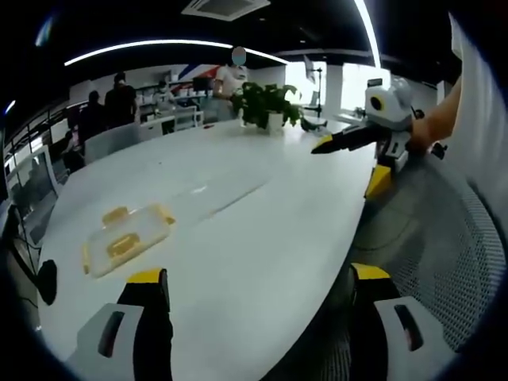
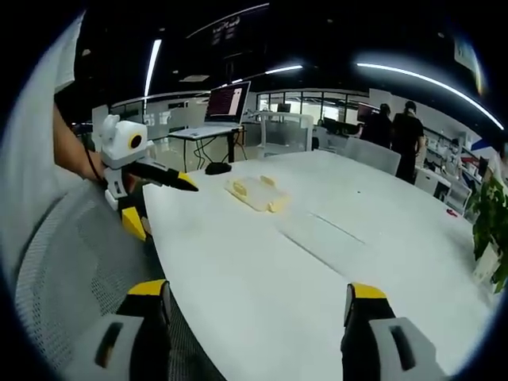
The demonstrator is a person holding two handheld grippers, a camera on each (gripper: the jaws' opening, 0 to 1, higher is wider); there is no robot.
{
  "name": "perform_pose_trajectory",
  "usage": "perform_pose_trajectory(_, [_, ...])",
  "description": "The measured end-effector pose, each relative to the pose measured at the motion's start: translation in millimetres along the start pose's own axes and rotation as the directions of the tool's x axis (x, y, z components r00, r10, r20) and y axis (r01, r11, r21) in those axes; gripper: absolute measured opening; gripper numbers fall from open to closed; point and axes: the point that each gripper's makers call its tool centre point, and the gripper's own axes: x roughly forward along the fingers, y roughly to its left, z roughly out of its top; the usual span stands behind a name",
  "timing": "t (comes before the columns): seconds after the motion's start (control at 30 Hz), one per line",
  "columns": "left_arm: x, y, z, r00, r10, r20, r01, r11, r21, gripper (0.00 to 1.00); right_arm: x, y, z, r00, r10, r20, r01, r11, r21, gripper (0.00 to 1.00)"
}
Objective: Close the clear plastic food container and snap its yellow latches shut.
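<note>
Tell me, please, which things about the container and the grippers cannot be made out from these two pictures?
- Container, left gripper view: too small to tell if its lid is shut or its latches snapped.
- Container, right gripper view: distant, blurred.
- Left gripper, right gripper: bodies cut off by the bottom edge.

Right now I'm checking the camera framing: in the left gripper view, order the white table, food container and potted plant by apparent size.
1. white table, largest.
2. food container and potted plant look similar; the plant sits farther away, so unranked.

The left tool (image 1: 258, 290) hangs wide apart over the white tabletop (image 1: 238, 230). The clear container (image 1: 127, 238) lies ahead-left, the right tool (image 1: 349, 141) at the far edge.
</note>
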Motion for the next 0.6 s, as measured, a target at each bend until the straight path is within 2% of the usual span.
perform_pose_trajectory(0.6, [-0.7, -0.9, 2.7, 1.0, 0.004, 0.004, -0.004, 1.0, 0.004, 0.88, 0.2, 0.2, -2.4, 1.0, 0.002, -0.011, -0.002, 1.0, -0.002, 0.9])
